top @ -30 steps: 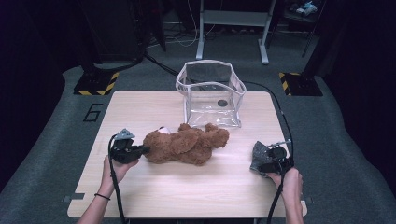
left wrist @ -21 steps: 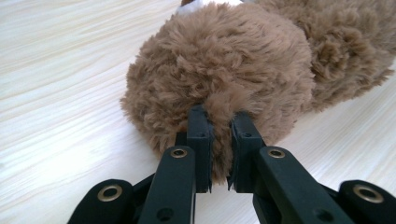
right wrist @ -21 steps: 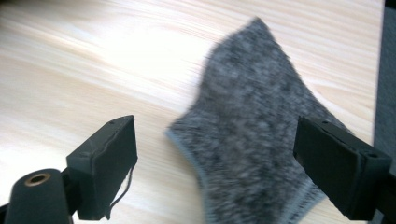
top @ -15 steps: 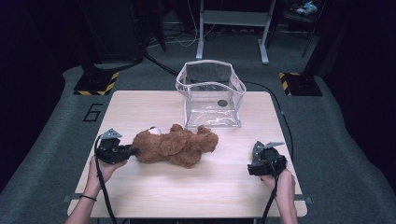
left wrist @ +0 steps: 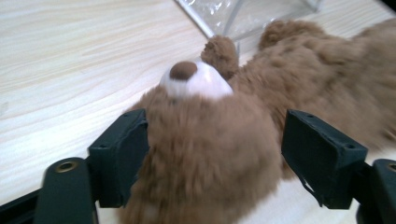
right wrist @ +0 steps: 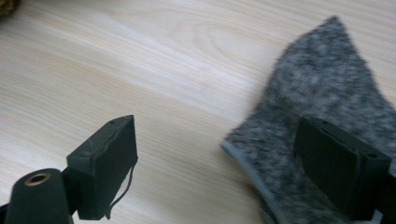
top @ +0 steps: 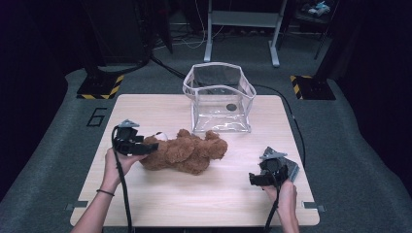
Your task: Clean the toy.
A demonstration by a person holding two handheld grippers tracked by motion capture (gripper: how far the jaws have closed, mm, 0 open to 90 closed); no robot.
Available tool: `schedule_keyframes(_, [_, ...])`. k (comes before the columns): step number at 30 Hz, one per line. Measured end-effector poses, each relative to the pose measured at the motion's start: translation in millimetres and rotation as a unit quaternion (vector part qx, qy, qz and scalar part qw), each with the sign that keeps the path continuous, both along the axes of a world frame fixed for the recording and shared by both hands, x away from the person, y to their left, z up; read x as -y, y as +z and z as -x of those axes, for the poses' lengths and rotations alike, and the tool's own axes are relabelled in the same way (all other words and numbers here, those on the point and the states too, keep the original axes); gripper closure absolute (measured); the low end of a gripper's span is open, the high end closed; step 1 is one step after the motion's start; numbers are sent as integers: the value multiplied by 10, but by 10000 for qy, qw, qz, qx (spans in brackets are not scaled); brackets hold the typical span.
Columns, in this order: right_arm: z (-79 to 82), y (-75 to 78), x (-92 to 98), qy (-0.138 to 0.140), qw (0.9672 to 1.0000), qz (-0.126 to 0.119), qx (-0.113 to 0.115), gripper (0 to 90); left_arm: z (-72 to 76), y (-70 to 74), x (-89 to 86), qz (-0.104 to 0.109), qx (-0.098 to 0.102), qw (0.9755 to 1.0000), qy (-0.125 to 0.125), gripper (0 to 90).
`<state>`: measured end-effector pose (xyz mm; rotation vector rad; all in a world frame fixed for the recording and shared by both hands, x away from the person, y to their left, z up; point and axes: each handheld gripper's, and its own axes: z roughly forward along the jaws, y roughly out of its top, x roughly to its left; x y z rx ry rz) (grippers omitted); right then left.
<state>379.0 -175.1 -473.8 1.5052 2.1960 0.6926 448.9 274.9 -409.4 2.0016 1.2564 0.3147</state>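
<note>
Wooden table (top: 204,199) — teddy bear (top: 187,153) lengthwise, head left

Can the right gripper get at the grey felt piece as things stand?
Probably yes. The right gripper stands open right over the grey felt piece, one jaw already above its edge. Bare table lies around it and the teddy bear lies well off to the side.

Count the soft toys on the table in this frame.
1: a brown teddy bear lying on the table in front of the clear bag, its head between the left tongs. The bag seems to hold no other toy.
</note>
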Motion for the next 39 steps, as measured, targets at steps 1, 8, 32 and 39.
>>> schedule_keyframes(1, [0, -28, -40, 7, 10000, 10, 9, 127, -71, -10, 45, -66, -9, 9999, 84, 213])
schedule_keyframes(8, [-20, -194, -208, 181, 9998, 40, -38, 133, -363, -142, 228, -596, -565, 9966, 71, 219])
schedule_keyframes(32, [47, -268, -157, 174, 9997, -23, -189, 145, 143, -313, 66, -902, 162, 9952, -340, 552])
schedule_keyframes(39, [8, -264, -174, 231, 9996, -19, -151, 144, 40, -305, -163, -905, 174, 9954, -254, 548])
